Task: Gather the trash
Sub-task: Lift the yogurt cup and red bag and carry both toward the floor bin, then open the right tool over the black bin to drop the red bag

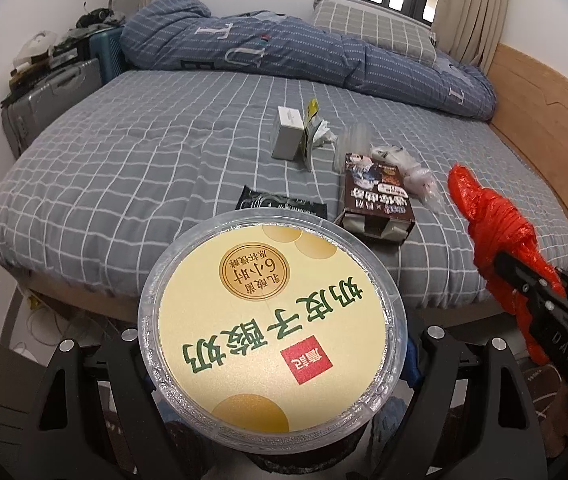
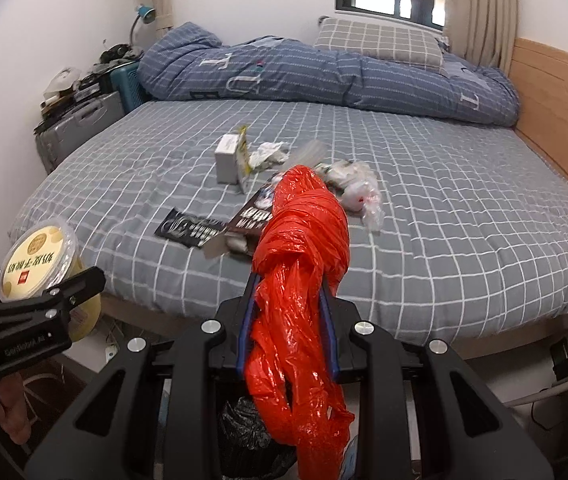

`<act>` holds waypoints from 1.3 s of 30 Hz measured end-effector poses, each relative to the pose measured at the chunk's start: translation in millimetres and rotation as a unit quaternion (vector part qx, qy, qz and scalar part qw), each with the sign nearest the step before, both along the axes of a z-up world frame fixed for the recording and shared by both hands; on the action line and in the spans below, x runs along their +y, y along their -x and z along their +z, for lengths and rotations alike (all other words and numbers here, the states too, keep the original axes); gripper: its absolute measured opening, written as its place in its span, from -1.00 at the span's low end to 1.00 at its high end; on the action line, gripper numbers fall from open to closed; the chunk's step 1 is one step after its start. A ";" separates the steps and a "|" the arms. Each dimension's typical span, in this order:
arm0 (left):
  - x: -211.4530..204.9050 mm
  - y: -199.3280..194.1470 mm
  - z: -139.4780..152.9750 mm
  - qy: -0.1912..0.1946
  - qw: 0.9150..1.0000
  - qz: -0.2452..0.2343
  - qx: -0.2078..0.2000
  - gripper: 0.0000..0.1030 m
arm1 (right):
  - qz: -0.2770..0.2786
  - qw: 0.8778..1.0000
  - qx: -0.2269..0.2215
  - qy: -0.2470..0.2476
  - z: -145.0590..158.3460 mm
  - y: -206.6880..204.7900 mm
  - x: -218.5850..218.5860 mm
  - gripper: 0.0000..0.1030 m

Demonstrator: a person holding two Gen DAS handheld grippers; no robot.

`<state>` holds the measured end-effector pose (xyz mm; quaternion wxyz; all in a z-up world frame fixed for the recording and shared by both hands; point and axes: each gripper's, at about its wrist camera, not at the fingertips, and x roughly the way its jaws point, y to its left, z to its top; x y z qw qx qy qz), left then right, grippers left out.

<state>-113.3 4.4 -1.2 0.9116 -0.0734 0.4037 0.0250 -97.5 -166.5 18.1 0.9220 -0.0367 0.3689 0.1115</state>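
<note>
My left gripper (image 1: 271, 360) is shut on a round yellow yogurt tub (image 1: 271, 328) with a clear lid, held off the bed's front edge; the tub also shows in the right wrist view (image 2: 39, 260). My right gripper (image 2: 288, 300) is shut on a knotted red plastic bag (image 2: 300, 260), which also shows in the left wrist view (image 1: 496, 232). On the bed lie a brown carton (image 1: 380, 196), a black sachet (image 1: 279, 202), a white box (image 1: 286, 132), a yellow-green wrapper (image 1: 312, 128), crumpled tissue (image 2: 267, 154) and clear plastic wrap (image 1: 408, 172).
The grey checked bed (image 1: 123, 160) fills the view, with a rolled blue duvet (image 1: 284, 48) and pillow (image 1: 376, 28) at the back. Suitcases (image 1: 51, 96) stand at the left, a wooden headboard (image 1: 544, 120) at the right. A black-lined bin (image 2: 247, 436) sits below my right gripper.
</note>
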 end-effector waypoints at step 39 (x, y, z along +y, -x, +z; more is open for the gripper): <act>16.4 17.0 -160.4 0.024 0.992 -0.003 0.128 0.58 | 0.071 0.979 0.185 0.047 -178.5 17.2 37.1 -0.48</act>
